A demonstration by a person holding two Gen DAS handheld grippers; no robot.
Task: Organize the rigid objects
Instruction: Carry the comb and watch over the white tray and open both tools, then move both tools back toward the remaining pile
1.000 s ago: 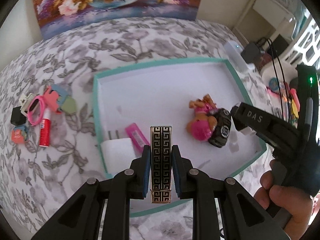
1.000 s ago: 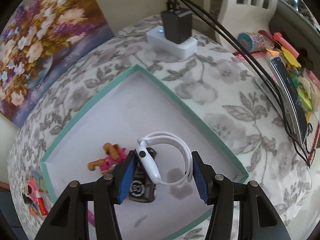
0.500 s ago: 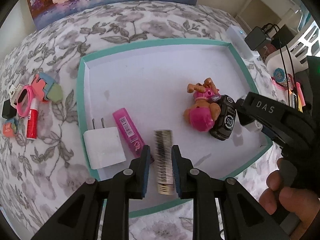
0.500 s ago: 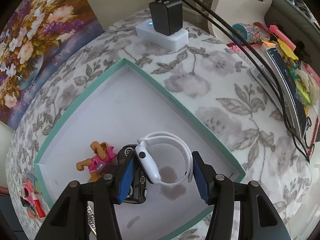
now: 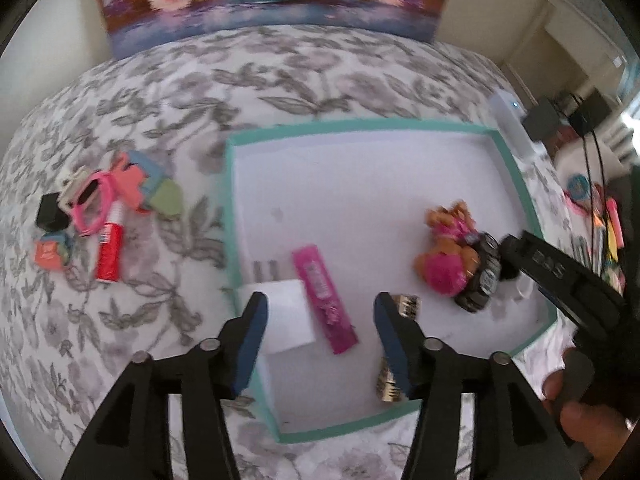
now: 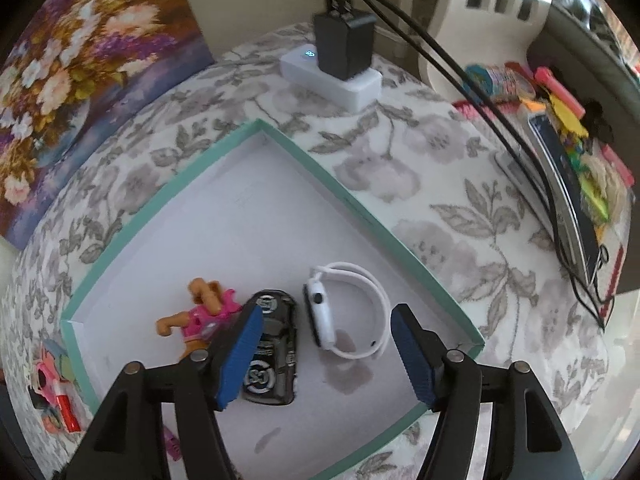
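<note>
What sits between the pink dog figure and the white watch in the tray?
The black toy car, lying between the pink dog figure and white watch; right wrist view.

Black left tongs [image 5: 320, 336], right tongs [image 6: 326, 354]: blue ribbed pads, silver screws.

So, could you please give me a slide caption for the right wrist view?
Open right gripper above the white watch lying in the teal-rimmed box, beside a black toy car.

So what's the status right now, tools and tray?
Left tool open, empty. Right tool open, white watch lying free in the teal tray. Gold-black case down in tray. Nothing blocking.
</note>
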